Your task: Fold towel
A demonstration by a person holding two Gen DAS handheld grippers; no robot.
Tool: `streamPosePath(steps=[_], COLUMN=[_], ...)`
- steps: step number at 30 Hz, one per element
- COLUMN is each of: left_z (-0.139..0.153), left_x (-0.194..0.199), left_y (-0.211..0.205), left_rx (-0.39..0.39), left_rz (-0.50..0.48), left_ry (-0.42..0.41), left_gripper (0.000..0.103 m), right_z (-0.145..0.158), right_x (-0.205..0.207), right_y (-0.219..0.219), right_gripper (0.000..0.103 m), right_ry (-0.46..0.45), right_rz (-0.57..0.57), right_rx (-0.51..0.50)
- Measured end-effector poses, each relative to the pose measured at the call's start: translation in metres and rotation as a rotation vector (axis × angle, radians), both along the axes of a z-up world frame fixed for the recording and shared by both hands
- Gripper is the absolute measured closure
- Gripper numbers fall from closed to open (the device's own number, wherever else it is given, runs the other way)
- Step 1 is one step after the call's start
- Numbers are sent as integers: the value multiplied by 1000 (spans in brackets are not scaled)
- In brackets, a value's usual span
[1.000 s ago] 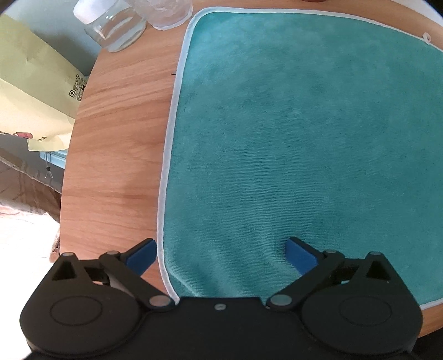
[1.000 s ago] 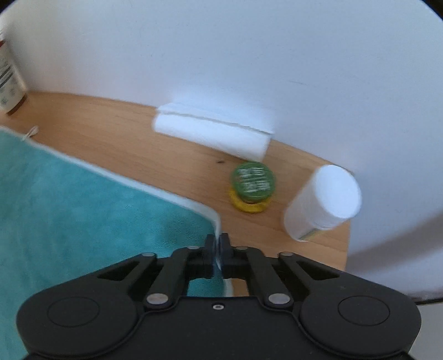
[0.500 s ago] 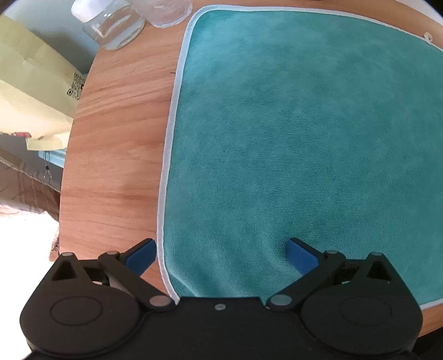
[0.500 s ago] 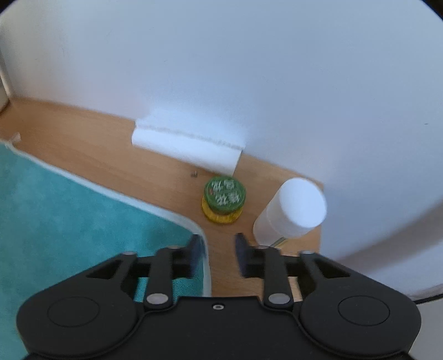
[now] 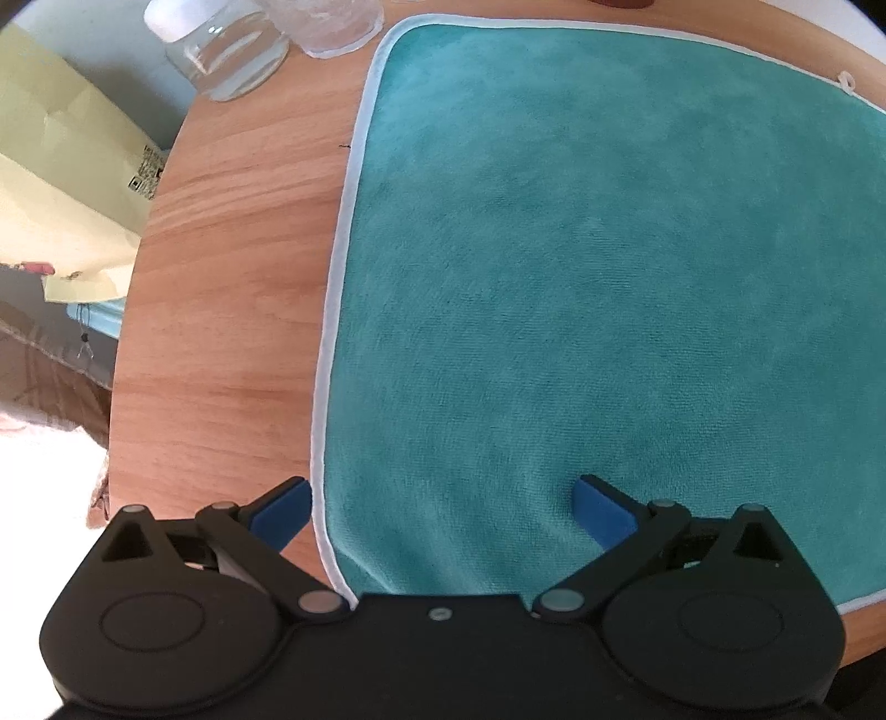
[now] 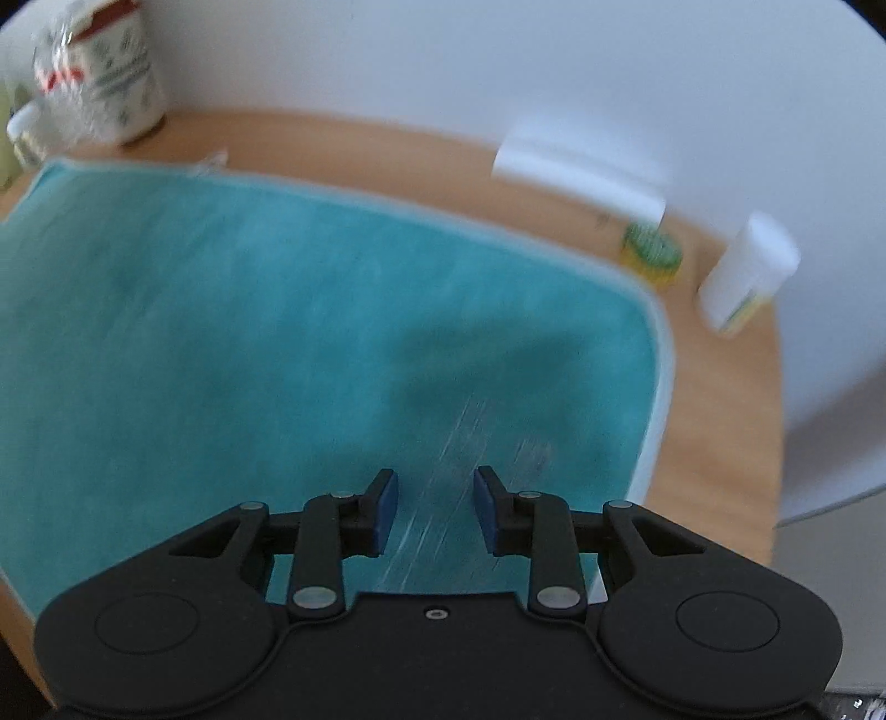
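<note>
A teal towel point(image 5: 581, 266) with a white hem lies spread flat on the round wooden table point(image 5: 221, 277). My left gripper point(image 5: 443, 504) is wide open above the towel's near left corner, one blue pad over bare wood and the other over the cloth, with the hem running between them. In the blurred right wrist view the towel point(image 6: 277, 332) fills the middle, and my right gripper point(image 6: 434, 509) hangs partly open over its near right part, with nothing between its pads.
A glass jar point(image 5: 221, 44) and a clear dish point(image 5: 338, 27) stand at the far left edge, with yellow paper point(image 5: 61, 183) off the table. On the right side sit a folded white cloth point(image 6: 576, 171), a green-lidded tin point(image 6: 650, 252), a white bottle point(image 6: 747, 271) and a wrapped container point(image 6: 99, 72) by the wall.
My right gripper let go of the towel's right corner, opened part way and swung left over the towel. The left gripper stayed where it was, still open.
</note>
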State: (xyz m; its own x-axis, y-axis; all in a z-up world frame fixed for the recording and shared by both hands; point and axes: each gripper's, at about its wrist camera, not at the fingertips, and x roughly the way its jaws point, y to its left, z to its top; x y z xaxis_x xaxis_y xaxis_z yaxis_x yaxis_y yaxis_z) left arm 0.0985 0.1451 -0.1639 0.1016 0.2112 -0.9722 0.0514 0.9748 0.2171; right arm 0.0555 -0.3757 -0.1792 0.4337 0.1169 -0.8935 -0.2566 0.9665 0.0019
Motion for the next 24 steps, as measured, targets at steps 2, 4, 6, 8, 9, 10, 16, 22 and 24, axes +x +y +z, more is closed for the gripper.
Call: streamPosePath(steps=[2,4,6,8,9,10,16,22,24], left_z=[0,0,1,4,7,10,39,42,41], left_x=[0,-1,-1,-4,-6,-8,-38,-53,-54], left_y=[0,1,4,7,9,10,58,89,94], left_rx=[-5,-13,-17,-21,-18,-15,-86,-128,-127], left_rz=[-12,-11,-5,5,4,3,93,126,123], left_ry=[-4,-5,10,2,-10,-22,-77,-92,-94], left_gripper=[0,0,0,0,0,0,0,0,0], right_z=[-2,-1,-2,-1,1,7,44,60,62], right_x=[2,1,0,1,1,-2,-23,-27,-28], right_y=[-9,-12,-15,-21,-21,-18,13,71,86], right_gripper=[67,59,52,53,53,53,51,51,51], right_ry=[26,26,29,49,48,29,-40,-26,-16], right_rz=[-49,-52,-64,-112,-117,-116,-85,21,41], right_rx=[24,2,-30,-39,-53,-84,-69,-76,-72])
